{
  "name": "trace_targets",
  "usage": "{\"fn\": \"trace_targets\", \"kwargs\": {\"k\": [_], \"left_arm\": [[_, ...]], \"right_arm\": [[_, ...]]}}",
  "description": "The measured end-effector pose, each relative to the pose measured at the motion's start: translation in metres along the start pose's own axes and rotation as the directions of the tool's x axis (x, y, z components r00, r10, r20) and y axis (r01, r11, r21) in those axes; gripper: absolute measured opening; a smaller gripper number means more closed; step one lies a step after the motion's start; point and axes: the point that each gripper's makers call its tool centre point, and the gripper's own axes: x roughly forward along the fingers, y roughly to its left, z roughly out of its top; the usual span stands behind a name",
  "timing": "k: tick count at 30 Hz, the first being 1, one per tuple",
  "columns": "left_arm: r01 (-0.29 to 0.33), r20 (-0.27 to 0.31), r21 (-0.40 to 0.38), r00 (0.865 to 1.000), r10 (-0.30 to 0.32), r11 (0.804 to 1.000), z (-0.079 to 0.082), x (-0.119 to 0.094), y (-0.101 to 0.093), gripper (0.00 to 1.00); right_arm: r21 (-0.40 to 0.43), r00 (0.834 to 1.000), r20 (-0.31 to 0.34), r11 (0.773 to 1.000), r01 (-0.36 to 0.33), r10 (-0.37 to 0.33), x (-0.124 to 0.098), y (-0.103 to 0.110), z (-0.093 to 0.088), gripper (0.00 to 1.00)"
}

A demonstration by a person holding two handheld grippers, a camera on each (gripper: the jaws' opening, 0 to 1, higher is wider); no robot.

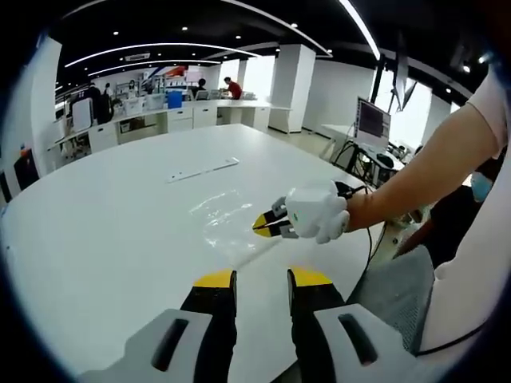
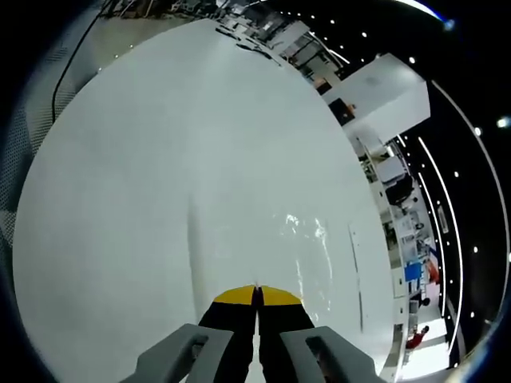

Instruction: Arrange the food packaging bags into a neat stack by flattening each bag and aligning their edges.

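1. Left gripper view: the left gripper (image 1: 262, 281), grey with black, yellow-tipped jaws, rises from the bottom edge; its jaws stand narrowly apart with nothing between them, above the near edge of the broad white desk (image 1: 96, 215).
2. Left gripper view, further out: the right gripper (image 1: 267, 223) enters from the right, carried by a white-gloved hand (image 1: 318, 211) on a bare forearm. Its yellow tips rest at the near edge of the clear, crinkled plastic food packaging bag (image 1: 222, 215).
3. Right gripper view: the right gripper (image 2: 256, 295) shows its yellow-tipped jaws pressed together; whether film is pinched between them cannot be told. Just beyond the tips lies the same transparent bag (image 2: 279, 239), seen as a faint rectangle with bright glints.
4. The bag lies flat on the desk, near its front edge; its wrinkled surface catches the ceiling lights, and its outline is hard to trace against the white top.
5. Left gripper view, beyond the bag: a thin, flat white strip (image 1: 203, 170) lies well apart, towards the middle of the desk.
6. Background, left gripper view: an office with white columns, a monitor on a stand (image 1: 372, 121) and seated people far off.
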Motion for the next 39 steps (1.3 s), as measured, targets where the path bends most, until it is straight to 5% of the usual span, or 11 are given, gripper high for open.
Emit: {"fn": "trace_targets", "kwargs": {"k": [20, 39], "left_arm": [[0.006, -0.005, 0.006, 1.000, -0.006, 1.000, -0.003, 0.003, 0.000, 0.23], [0.006, -0.002, 0.012, 1.000, -0.006, 1.000, -0.004, 0.002, -0.003, 0.23]], "right_arm": [[0.019, 0.999, 0.000, 0.999, -0.037, 0.037, -0.001, 0.011, 0.000, 0.02], [0.172, 0.995, 0.060, 0.981, -0.095, 0.086, -0.013, 0.016, 0.005, 0.13]]}}
